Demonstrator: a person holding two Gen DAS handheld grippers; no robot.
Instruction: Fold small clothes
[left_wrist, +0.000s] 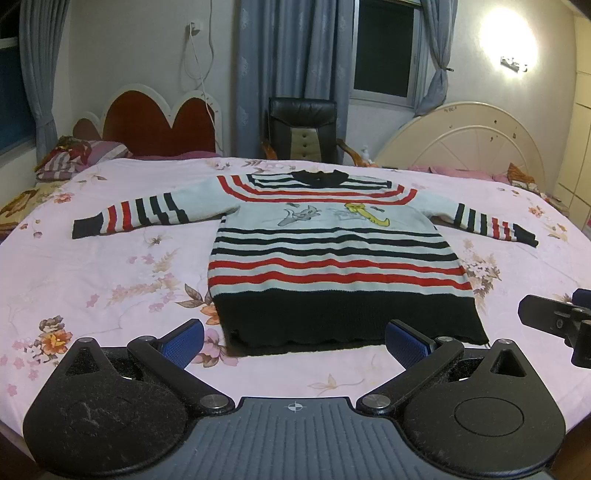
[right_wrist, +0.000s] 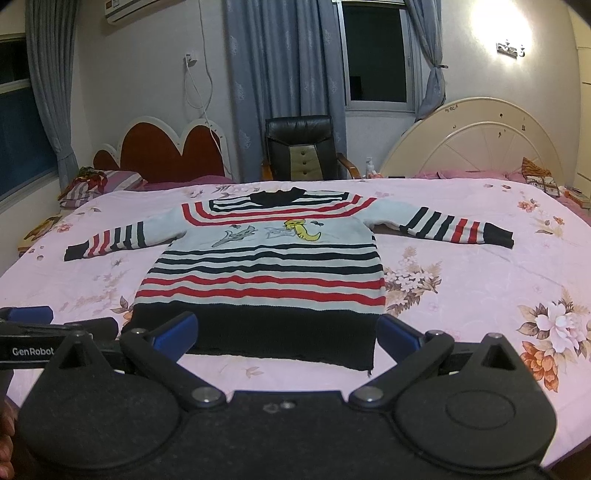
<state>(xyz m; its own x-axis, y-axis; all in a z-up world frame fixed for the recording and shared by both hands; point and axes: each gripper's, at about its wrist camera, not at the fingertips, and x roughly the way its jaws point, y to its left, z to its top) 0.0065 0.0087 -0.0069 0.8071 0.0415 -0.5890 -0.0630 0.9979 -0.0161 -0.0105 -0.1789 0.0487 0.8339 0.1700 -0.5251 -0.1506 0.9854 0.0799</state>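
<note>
the bed (left_wrist: 110, 266) with its pink floral sheet fills most of both views. the striped sweater (left_wrist: 332, 254) lies flat and face up in the middle of it, collar away from the grippers, dark hem (left_wrist: 351, 321) toward them, both sleeves spread out sideways. no fold has been made yet, so the task looks to be at its very start.

the left gripper (left_wrist: 295, 341) hangs just short of the hem, spread wide and empty, its blue pads (left_wrist: 183, 341) bracketing the hem's left portion. the right gripper (right_wrist: 286, 334) sits likewise before the hem, wide and holding nothing.

likely risks, as a judgement: the knit is thick and soft, so a pinch at the hem may catch only the top layer and leave the back panel behind, or grab the sheet along with it. the sleeves lie well out from the sweater body, so lifting the hem first could drag them askew. the two grippers are close beside each other and could knock together.
</note>
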